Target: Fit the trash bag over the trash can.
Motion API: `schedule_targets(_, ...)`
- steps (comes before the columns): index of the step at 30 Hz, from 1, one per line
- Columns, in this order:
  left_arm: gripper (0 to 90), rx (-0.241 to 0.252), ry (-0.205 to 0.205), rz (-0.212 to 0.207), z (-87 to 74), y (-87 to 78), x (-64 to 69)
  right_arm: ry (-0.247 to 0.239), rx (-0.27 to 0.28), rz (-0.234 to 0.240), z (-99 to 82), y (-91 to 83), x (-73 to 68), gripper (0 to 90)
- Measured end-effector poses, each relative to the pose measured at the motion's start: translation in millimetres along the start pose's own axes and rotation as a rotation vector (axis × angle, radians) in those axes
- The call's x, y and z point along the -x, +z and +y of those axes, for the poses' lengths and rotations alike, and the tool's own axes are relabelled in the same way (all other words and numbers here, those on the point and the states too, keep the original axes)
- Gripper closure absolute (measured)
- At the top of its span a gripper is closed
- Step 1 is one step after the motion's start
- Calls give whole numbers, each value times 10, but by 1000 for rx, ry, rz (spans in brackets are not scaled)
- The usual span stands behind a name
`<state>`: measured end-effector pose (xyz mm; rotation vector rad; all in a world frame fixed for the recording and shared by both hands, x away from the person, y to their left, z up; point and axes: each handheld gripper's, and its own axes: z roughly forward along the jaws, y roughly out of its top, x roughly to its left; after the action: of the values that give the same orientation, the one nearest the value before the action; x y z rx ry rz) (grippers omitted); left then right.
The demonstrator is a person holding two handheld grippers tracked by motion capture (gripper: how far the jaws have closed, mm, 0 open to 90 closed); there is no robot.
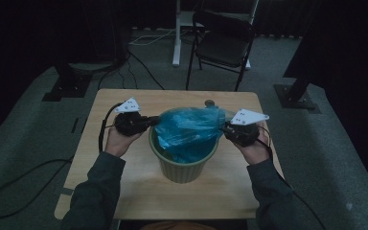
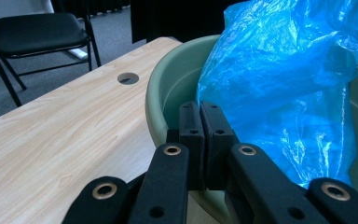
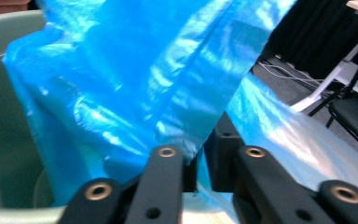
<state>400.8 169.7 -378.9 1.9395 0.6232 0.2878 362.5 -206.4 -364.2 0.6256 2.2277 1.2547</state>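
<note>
Bag [image 1: 190, 128] stretches between left gripper [image 1: 149, 122] and right gripper [image 1: 226, 128].

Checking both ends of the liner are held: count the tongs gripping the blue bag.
2. The left tongs are shut on the blue bag at the near-left rim of the green bin; the right tongs pinch its opposite edge.

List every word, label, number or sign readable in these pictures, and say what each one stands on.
None can be read in any view.
The blue bag is plain plastic, with no print showing.
The green bin shows no label or mark.
The table has bare wood grain only.
The grey plates on the left hand-held gripper and right hand-held gripper show only small holes, no lettering.
</note>
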Motion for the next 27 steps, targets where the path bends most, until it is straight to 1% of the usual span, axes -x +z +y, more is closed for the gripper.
schedule_targets(3,874,5,-1,-2,-10,-14,6,-7,-1,29,-28,-49,-32,898)
schedule_targets(7,851,11,-4,-9,-24,-32,10,-15,-9,44,-63,-89,-70,900)
schedule_targets(9,840,18,-8,-7,-36,-65,9,-18,-14,75,-112,-136,-119,900)
schedule_targets(12,834,24,-13,-2,-45,-88,0,-22,-13,83,-127,-151,-140,900)
schedule_targets(14,827,28,-22,0,-56,-119,-20,-26,-12,99,-134,-182,-174,900)
schedule_targets(17,799,28,-28,11,-62,-142,-39,-38,-14,104,-132,-202,-207,900)
schedule_targets(22,771,35,-31,11,-47,-148,-38,-41,-12,108,-133,-195,-211,900)
schedule_targets(23,735,42,-30,6,-26,-149,-25,-44,-12,109,-133,-186,-210,900)
schedule_targets(25,720,47,-28,4,-12,-150,-16,-45,-11,110,-133,-181,-210,900)
schedule_targets(26,701,55,-20,3,26,-152,7,-46,-11,111,-132,-176,-212,900)
schedule_targets(27,663,57,-18,4,37,-154,14,-49,-13,110,-127,-168,-216,900)
